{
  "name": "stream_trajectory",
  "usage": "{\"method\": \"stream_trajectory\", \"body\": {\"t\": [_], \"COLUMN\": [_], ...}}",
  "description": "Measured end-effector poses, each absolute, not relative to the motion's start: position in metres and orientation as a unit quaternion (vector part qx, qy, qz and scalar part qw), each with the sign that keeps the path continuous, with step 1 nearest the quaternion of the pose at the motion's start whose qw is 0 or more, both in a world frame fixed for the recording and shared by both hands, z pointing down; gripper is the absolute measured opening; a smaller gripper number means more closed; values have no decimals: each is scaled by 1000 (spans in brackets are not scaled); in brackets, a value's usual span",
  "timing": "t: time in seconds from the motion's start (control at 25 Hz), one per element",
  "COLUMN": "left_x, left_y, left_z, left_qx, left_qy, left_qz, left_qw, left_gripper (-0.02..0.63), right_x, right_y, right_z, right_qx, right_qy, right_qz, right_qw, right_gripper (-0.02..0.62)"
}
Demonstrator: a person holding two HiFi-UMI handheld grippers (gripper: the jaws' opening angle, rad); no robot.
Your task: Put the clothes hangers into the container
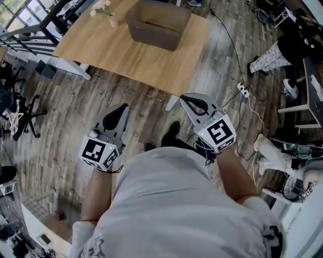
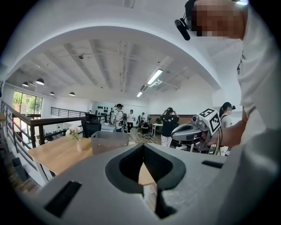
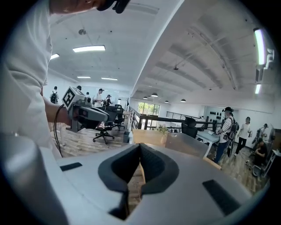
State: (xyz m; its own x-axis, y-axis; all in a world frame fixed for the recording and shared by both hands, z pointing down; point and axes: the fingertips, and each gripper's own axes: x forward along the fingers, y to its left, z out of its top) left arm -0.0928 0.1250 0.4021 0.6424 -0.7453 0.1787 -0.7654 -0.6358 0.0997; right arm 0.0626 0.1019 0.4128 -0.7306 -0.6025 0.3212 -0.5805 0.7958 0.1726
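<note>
A grey-brown container (image 1: 159, 22) stands on the far part of a wooden table (image 1: 121, 58). It also shows in the left gripper view (image 2: 109, 140) and the right gripper view (image 3: 186, 145). No clothes hanger shows in any view. I hold both grippers close to my body over the wood floor, well short of the table. My left gripper (image 1: 118, 113) has its jaws together with nothing between them (image 2: 142, 160). My right gripper (image 1: 194, 103) is shut and empty too (image 3: 139, 160). Each gripper sees the other beside it.
A small vase of pale flowers (image 1: 103, 10) stands on the table left of the container. A black office chair (image 1: 20, 113) is at the left. A power strip with cable (image 1: 243, 90) lies on the floor at the right. Several people (image 2: 169, 125) stand further back.
</note>
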Motion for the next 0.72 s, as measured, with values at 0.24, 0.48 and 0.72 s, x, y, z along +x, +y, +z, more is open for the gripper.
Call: {"method": "stream_trajectory", "body": {"t": [0.24, 0.48, 0.72], "left_x": [-105, -115, -118], "left_y": [149, 170, 185], "left_z": [397, 392, 394], "left_qx": [905, 907, 909], "left_qy": [-415, -410, -404], "left_qz": [52, 47, 48], "left_qw": [83, 86, 87], "left_gripper": [6, 6, 6], "right_x": [51, 48, 48], "right_y": [137, 164, 179], "right_z": [411, 404, 402], "right_qx": [322, 335, 339], "right_qy": [-931, -928, -928], "right_qz": [-18, -8, 4], "right_qw": [173, 163, 151], "right_gripper": [6, 6, 6]}}
